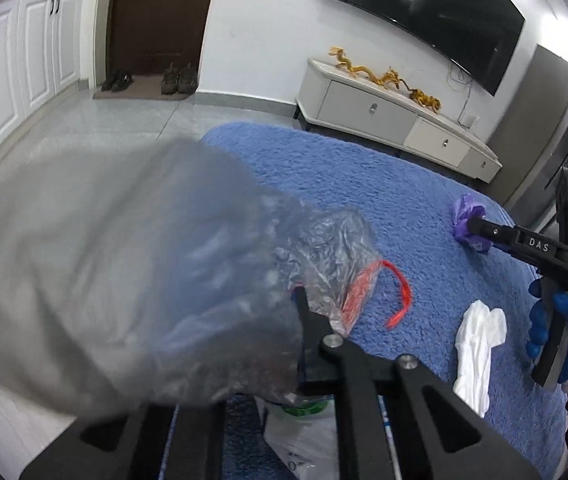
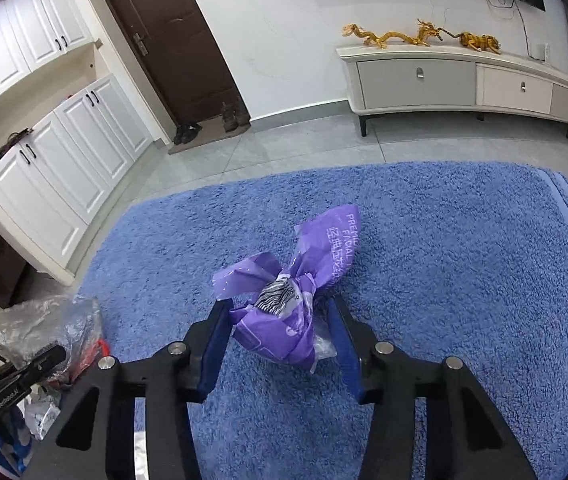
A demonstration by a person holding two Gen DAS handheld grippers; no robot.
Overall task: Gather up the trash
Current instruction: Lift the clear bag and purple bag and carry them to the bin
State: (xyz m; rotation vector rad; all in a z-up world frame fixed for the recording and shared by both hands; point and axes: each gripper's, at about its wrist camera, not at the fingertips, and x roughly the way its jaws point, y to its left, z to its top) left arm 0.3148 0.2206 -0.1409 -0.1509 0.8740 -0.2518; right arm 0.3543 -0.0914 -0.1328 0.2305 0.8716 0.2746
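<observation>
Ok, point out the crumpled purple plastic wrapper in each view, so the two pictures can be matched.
Left wrist view: crumpled purple plastic wrapper at right, on the blue shaggy rug, at the right gripper tips.
Right wrist view: wrapper at centre, between that gripper's fingers.
Shared landmark: golden dragon figurines on the white cabinet.

Two wrist fisheyes angled down, close over one blue rug (image 2: pixel 444 240), the left perhaps half bag-veiled.
</observation>
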